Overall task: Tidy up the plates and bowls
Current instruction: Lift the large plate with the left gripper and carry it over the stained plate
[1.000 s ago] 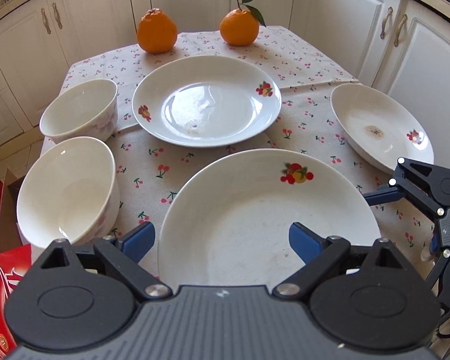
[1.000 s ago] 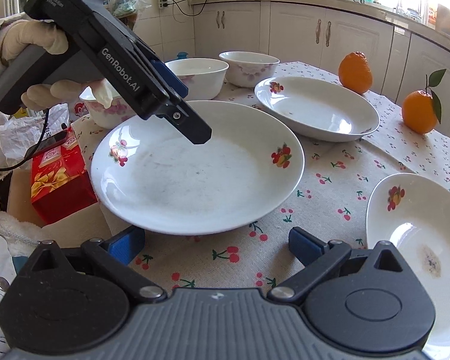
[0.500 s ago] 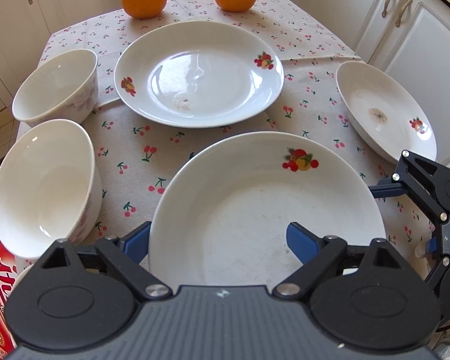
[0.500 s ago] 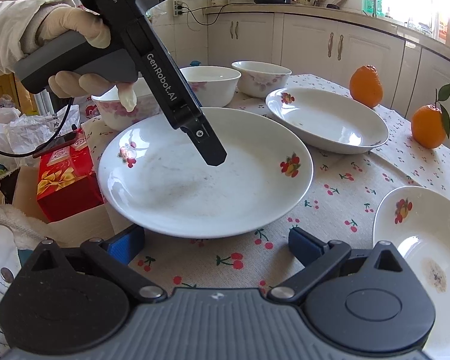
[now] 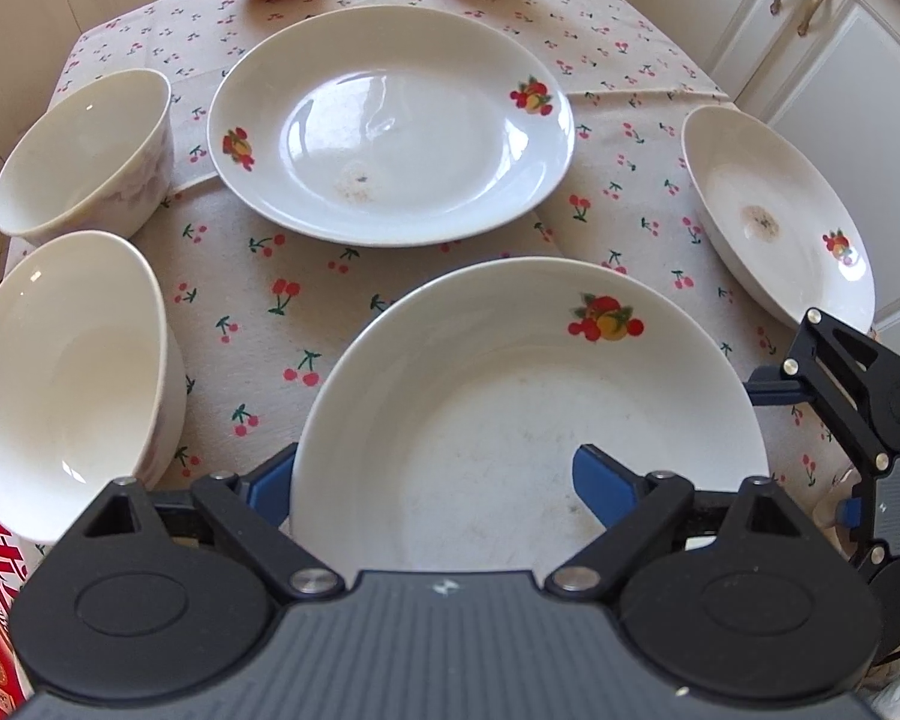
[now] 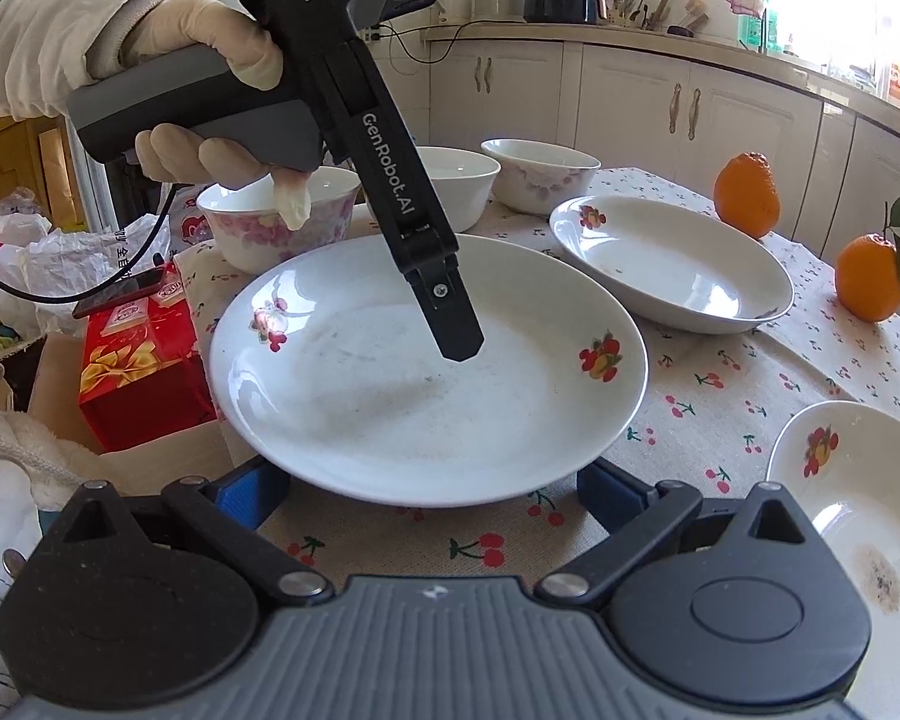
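I have the big white fruit-print plate (image 5: 528, 408) at the table's near edge, overhanging it. My left gripper (image 5: 444, 480) straddles its near rim, jaws apart, one finger over the well, one outside, not yet gripping. My right gripper (image 6: 432, 486) waits released. If I pinch the glazed rim shallowly, the plate could tip off the cherry-print tablecloth (image 5: 258, 300).

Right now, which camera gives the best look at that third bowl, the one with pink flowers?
The right wrist view: the pink-flowered bowl sits behind the big plate, partly hidden by the gloved hand. The left wrist view shows only two plainer bowls, not this one.
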Demonstrator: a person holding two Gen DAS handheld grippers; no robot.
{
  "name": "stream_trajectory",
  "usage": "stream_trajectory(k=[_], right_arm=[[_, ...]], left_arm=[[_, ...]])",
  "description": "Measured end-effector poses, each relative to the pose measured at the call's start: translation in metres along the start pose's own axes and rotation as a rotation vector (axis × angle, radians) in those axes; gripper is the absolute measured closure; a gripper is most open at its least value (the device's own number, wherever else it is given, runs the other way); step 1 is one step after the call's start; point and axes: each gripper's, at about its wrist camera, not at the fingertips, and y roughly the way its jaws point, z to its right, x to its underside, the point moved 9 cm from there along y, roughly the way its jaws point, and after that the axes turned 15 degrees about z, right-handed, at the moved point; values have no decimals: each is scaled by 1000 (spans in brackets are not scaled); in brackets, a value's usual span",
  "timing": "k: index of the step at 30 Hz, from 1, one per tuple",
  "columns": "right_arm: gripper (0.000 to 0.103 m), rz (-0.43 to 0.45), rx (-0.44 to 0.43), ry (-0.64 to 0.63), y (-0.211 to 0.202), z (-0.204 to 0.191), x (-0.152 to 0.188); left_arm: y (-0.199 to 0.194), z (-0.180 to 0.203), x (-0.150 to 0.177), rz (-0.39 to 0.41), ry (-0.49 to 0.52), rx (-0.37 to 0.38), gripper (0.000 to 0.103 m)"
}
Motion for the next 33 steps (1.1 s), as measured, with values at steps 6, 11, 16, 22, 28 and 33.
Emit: stream_trajectory(k=[6, 11, 16, 22, 28, 33], right_arm=[[0, -9, 5, 6, -2, 2, 1], [0, -12, 10, 0, -3, 3, 1], [0, -19, 16, 9, -2, 2, 1], [0, -33, 12, 22, -3, 3, 1], [0, -39, 16, 35, -7, 9, -3], [0, -39, 31, 18, -13, 13, -6]], left_arm=[[0, 1, -5, -17, -48, 43, 11], [5, 5, -3, -47, -8, 56, 10], [8, 7, -3, -62, 2, 56, 9], [7, 9, -4, -59, -15, 75, 9], [2, 14, -9, -30, -11, 86, 9], [-1, 20, -16, -11, -3, 94, 9]])
